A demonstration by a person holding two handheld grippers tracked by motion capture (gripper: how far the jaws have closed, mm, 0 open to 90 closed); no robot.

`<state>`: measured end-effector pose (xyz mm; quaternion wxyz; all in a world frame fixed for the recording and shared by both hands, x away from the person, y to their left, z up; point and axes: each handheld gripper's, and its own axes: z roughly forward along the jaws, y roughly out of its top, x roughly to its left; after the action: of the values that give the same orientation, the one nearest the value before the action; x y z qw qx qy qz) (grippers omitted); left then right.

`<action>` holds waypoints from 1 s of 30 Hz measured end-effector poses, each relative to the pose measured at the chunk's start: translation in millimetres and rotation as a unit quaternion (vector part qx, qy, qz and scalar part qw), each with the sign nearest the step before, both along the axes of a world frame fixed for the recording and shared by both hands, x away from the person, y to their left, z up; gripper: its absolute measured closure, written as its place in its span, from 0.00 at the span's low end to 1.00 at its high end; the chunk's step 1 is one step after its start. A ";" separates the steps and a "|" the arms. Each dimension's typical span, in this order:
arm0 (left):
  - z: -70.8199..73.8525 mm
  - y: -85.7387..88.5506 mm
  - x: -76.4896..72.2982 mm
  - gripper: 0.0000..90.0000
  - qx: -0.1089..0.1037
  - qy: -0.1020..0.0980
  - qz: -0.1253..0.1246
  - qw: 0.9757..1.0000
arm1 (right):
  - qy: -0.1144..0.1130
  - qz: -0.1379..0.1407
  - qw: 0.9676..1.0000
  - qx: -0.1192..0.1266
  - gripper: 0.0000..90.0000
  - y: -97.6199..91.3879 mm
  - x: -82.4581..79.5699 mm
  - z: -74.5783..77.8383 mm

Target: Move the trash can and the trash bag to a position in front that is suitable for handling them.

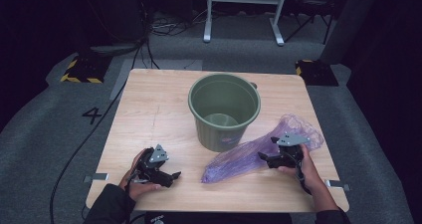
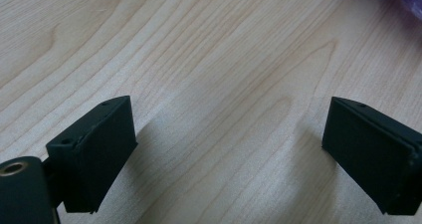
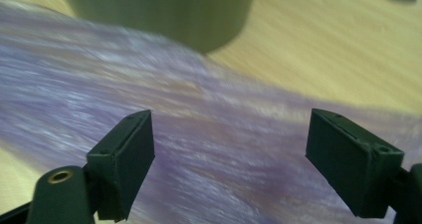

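Hovering with jaws apart over the purple bag (image 1: pixel 259 154) beside the bucket (image 1: pixel 224 109), right hand-held gripper (image 1: pixel 268 158) holds nothing; left hand-held gripper (image 1: pixel 171 176) idles open on the worktop (image 1: pixel 154 109); next move likely needs a pinch on the film.

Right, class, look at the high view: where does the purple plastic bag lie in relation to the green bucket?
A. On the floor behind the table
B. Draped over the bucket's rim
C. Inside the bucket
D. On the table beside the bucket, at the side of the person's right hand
D: the purple plastic bag lies flat on the wooden table, next to the green bucket, with the right claw over it, jaws apart.
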<state>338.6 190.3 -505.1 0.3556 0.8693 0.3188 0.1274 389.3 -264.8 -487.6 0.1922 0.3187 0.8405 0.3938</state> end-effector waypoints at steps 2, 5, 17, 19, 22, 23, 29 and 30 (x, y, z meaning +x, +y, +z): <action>0.0 0.0 -0.3 0.07 0.000 0.000 0.000 1.000 | 0.019 -0.012 1.000 0.002 0.23 -5.2 5.8 -9.2; 0.1 0.1 -0.3 0.07 0.000 0.000 0.000 1.000 | 0.021 -0.028 0.999 0.000 0.23 -8.5 9.4 -12.4; 0.0 -0.1 -1.5 0.08 0.000 -0.001 0.004 1.000 | 0.044 -0.023 0.999 0.008 0.37 -13.1 18.1 -14.9; 0.0 -0.2 -1.9 0.08 0.000 -0.002 0.005 1.000 | 0.042 -0.027 0.999 0.005 0.36 -12.3 17.7 -15.0; 0.1 -0.9 -4.5 0.08 0.000 -0.002 -0.007 1.000 | 0.042 -0.024 0.999 0.006 0.36 -12.8 17.7 -15.2; 0.0 -1.3 -5.6 0.08 0.000 -0.002 -0.011 1.000 | 0.042 -0.024 0.999 0.006 0.36 -12.8 17.7 -15.2; -0.1 -3.2 -7.8 0.08 -0.001 -0.001 -0.001 1.000 | 0.037 -0.023 0.999 0.020 0.77 -21.3 19.5 -14.4; -0.1 -3.2 -7.8 0.08 -0.001 -0.001 -0.001 1.000 | 0.037 -0.023 0.999 0.020 0.77 -21.3 19.5 -14.4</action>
<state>330.8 187.1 -505.1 0.3568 0.8693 0.3172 0.1278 408.9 -286.1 -502.0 0.1635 0.3560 0.8317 0.3935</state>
